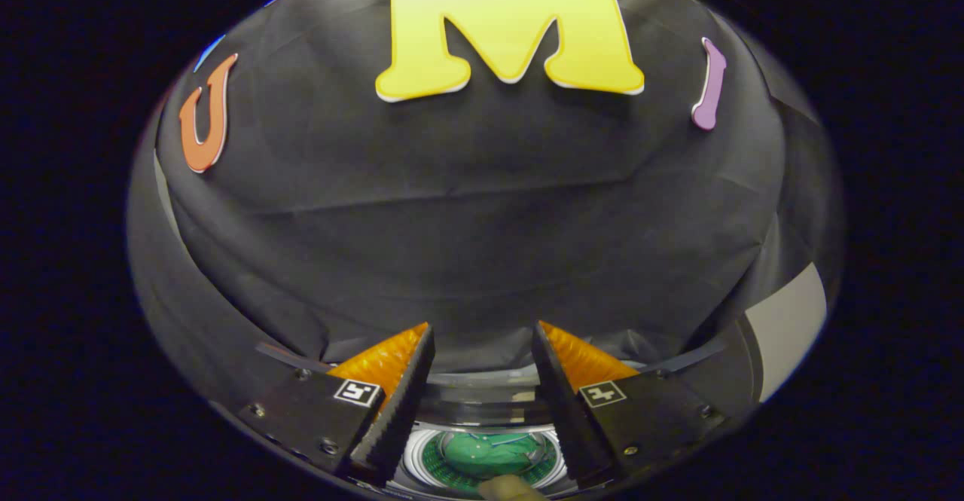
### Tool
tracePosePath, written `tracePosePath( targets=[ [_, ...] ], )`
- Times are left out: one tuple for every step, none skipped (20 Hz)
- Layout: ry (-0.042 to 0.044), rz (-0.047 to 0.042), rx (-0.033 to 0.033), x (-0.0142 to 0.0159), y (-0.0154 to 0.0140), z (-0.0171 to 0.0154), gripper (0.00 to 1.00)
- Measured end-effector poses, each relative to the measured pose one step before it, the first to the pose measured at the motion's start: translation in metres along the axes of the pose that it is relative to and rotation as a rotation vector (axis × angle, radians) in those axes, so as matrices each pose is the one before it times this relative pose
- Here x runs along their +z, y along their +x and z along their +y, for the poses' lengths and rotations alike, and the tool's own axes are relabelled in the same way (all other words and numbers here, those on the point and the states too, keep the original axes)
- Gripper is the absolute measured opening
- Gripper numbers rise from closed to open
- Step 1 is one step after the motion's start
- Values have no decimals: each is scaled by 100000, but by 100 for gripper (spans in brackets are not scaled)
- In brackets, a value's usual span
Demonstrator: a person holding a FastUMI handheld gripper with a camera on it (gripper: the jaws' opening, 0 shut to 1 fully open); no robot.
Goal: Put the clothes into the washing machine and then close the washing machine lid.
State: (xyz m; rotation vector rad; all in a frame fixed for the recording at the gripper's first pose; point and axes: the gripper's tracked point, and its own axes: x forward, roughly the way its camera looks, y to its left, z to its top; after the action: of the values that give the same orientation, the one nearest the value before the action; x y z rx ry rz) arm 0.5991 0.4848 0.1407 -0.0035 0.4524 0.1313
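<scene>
Washing machine (486,418) drum (partly hidden) holds seemingly green clothes (497,452) below the parted, empty fingers (482,343).

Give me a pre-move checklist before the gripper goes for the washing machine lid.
1. Gripper fingers apart, nothing between them: ok.
2. Green clothes inside the washing machine drum, below the fingers: ok.
3. No cloth hanging over the drum rim: cannot tell, part of the rim is hidden by the fingers.
4. Tan item at the near edge of the drum, in or out: cannot tell.
5. Lid position and handle located: cannot tell.
6. Lid closed: not ok, the drum is open to view.
</scene>
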Motion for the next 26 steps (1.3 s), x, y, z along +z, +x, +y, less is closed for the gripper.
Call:
tracePosePath(
  targets=[
    [780,-997,-459,76,-116,104,83],
    [149,31,161,-197,-86,29,84],
    [211,-392,132,-69,-151,-41,84],
    [-401,-762,139,54,-53,-40,84],
    [-413,-1121,138,-55,-180,-2,84],
    [-328,-1239,235,-241,-384,94,84],
    [-311,-1383,327,-153,-286,31,85],
    [-398,-989,246,-112,-296,38,85],
    [-143,-712,217,-140,-163,4,85],
    [-163,-545,291,-83,-196,-70,85],
    [-428,-383,286,-112,-238,-15,85],
    [-356,-404,181,-222,-268,27,85],
    [-198,-625,154,-127,-242,1,85],
    [-243,-568,166,-174,-270,-9,85],
    [-276,-593,110,-264,-476,31,85],
    [-170,-691,137,-260,-517,0,85],
    [-130,-1105,183,-428,-491,-77,85],
    [-407,-1262,176,-283,-504,64,85],
    [-357,-1244,116,-328,-237,6,85],
    [-125,-976,270,-324,-281,-38,85],
    [-169,-593,341,-275,-373,57,85],
    [69,-221,333,-398,-321,42,85],
    [253,-263,259,-218,-386,44,85],
    [128,-287,192,-353,-257,-12,85],
    [-16,-268,133,-236,-307,39,85],
    [-253,-353,149,-317,-308,42,85]
  ],
)
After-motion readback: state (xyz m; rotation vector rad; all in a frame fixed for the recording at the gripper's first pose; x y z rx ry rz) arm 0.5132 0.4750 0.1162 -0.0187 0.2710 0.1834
